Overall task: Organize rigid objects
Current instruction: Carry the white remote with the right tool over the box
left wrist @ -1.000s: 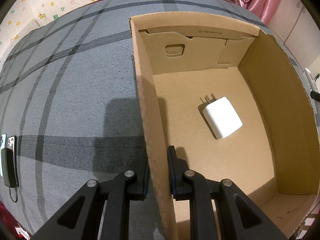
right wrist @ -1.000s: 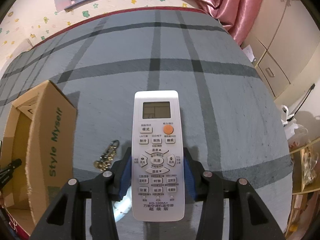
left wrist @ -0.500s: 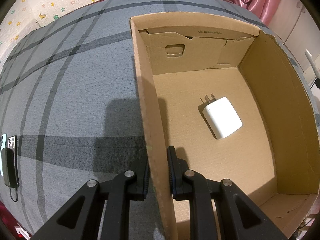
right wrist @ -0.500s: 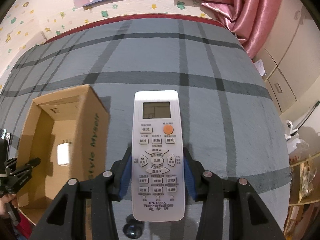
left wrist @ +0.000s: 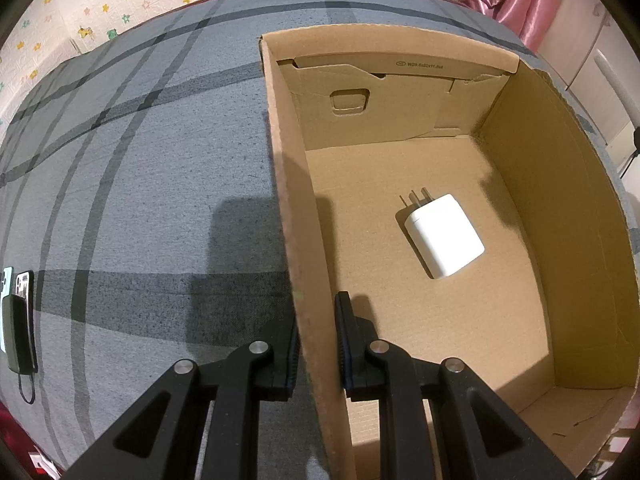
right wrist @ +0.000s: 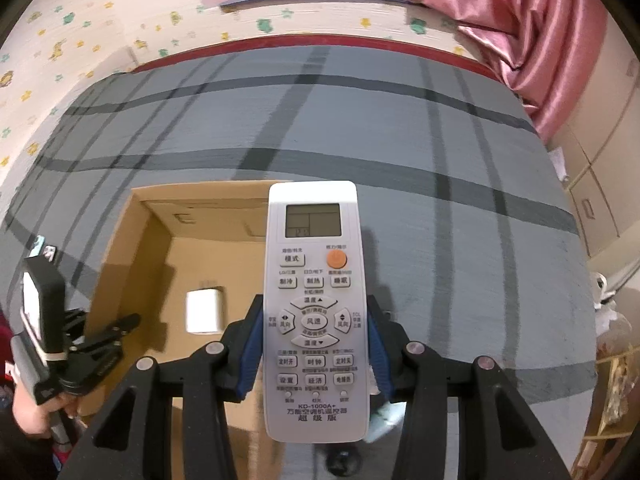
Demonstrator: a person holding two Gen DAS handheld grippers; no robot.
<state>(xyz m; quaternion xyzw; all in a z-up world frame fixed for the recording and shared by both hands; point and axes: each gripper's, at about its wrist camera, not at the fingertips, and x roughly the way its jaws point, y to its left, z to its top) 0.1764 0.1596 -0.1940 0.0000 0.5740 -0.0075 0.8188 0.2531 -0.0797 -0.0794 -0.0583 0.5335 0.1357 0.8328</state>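
Grey fabric surface with darker plaid stripes (left wrist: 140, 208): fills the left half of the left wrist view and most of the right wrist view; serves as the work area on which all else stands. Open brown corrugated cardboard box (left wrist: 560, 208): occupies the right half of the left wrist view and the lower left of the right wrist view; top open to receive items, evidently the collecting container. Left gripper (left wrist: 316, 344): bottom centre of its own view, black jaws clamped on the box's near side wall, one finger outside and one inside, apparently to steady the box while it is loaded. Right gripper (right wrist: 314, 344): bottom centre of its view, blue-padded jaws closed on the long edges of the remote, roughly mid-body. White rectangular plastic air-conditioner remote with orange button and grey display (right wrist: 314, 300): held face up, its upper end overlapping the box's right wall in the frame, judged to be in transit toward the opening. White square plug-in charger with two metal prongs (left wrist: 444, 236): lies flat on the box floor, centre, already stowed.
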